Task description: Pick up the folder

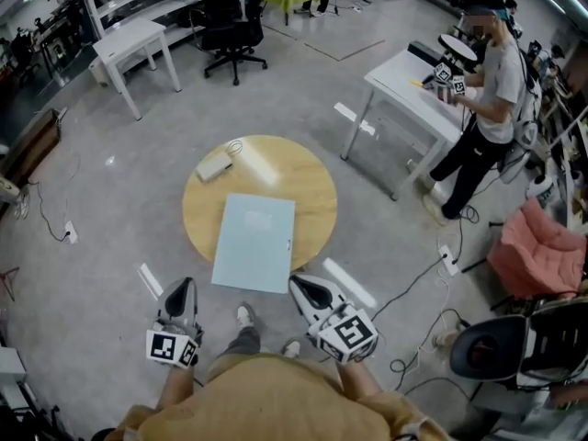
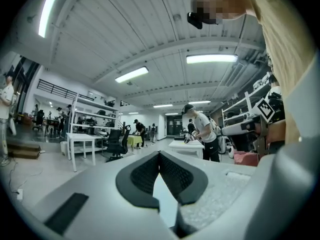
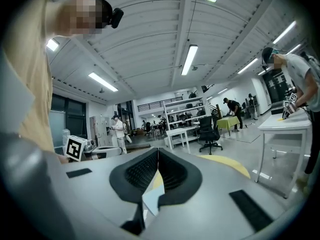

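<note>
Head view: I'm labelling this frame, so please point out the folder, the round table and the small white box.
folder (image 1: 254,242), head view, middle of its pale blue cover.
round table (image 1: 314,209), head view, bare wood right of the folder.
white box (image 1: 213,166), head view, middle of its top.

The folder (image 1: 254,243) lies on the table (image 1: 312,191), a box (image 1: 214,165) behind it.

Matt pale-blue folder (image 1: 254,243); smooth wood table (image 1: 312,184).

A pale blue folder (image 1: 254,243) lies flat, closed, on the round wooden table (image 1: 317,186).
</note>
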{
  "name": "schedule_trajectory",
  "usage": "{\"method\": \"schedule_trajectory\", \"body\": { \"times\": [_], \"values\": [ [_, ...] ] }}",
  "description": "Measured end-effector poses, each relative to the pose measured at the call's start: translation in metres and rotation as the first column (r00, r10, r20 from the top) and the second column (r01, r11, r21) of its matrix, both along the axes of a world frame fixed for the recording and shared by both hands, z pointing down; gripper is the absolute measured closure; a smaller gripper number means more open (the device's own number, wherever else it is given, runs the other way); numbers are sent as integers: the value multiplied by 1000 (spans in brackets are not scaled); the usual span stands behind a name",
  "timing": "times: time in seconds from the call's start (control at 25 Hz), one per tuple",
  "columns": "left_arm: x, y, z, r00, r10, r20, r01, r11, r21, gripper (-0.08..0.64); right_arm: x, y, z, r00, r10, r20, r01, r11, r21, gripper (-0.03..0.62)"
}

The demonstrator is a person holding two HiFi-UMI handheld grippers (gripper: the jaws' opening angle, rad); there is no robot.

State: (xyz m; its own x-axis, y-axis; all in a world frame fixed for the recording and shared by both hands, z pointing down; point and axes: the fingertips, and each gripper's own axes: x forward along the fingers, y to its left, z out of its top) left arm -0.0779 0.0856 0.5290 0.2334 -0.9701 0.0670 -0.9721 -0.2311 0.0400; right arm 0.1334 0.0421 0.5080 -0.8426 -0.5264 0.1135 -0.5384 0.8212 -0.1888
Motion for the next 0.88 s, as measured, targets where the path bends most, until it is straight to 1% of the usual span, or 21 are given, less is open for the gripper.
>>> {"method": "schedule_trajectory", "body": {
  "times": [0.12, 0.2, 0.32, 0.52, 0.88],
  "values": [
    [-22, -16, -2, 999, -12, -42, 12, 1000, 3, 557, -23, -14, -10, 1000, -15, 3, 15, 1000, 26, 592],
    [-30, -28, -5, 999, 2, -51, -1, 1000, 9, 557, -34, -24, -13, 1000, -15, -1, 15, 999, 29, 592],
    [-42, -43, -3, 998, 31, -60, -30, 1000, 3, 557, -49, -37, -13, 1000, -5, -6, 5, 1000, 23, 592],
    [-73, -69, 8, 994, 36, -103, -39, 999, -22, 557, -75, -54, -7, 1000, 13, -28, -12, 1000, 8, 592],
    [-122, -108, 23, 983, 76, -165, -81, 996, -25, 557, -124, -81, -2, 996, 45, -79, -46, 999, -6, 592]
  ]
}}
